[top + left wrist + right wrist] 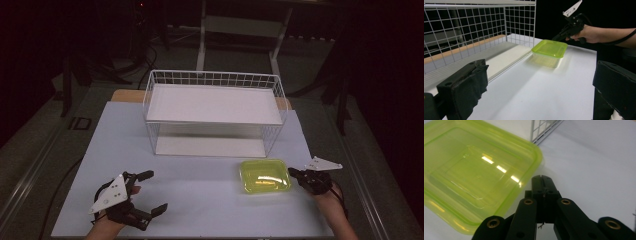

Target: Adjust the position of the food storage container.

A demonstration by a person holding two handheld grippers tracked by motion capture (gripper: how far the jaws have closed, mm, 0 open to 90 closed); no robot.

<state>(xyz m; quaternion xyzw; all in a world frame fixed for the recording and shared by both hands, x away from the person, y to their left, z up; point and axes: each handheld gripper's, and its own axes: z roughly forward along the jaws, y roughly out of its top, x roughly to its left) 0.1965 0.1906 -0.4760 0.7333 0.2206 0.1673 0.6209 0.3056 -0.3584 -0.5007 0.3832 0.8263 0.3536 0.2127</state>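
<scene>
Looking down from the high view, I see the yellow-green plastic container [265,176] sitting lid-side up on the white table [200,200], just in front of the wire rack [215,112] toward its 4 o'clock corner. My right gripper [296,174] lies at the container's 3 o'clock edge, and my left gripper [150,192] hovers well apart at the table's 7 o'clock, jaws spread wide and holding nothing. From the left gripper view, the two black padded jaws stand far apart at the bottom corners, and the container [549,48] rests beyond them at 1 o'clock beside the rack's lower shelf [499,56], with my other hand [591,33] pointing its tool at the far rim. In the right gripper view, the jaws are pressed together tip to tip with nothing between them, their tip just beside the container's rim [534,167]; whether they touch it I cannot tell. I judge this box light, thin-walled, somewhat flexible and glossy enough to slip, so I would pinch the protruding lip at a corner, where it is stiffest.
</scene>
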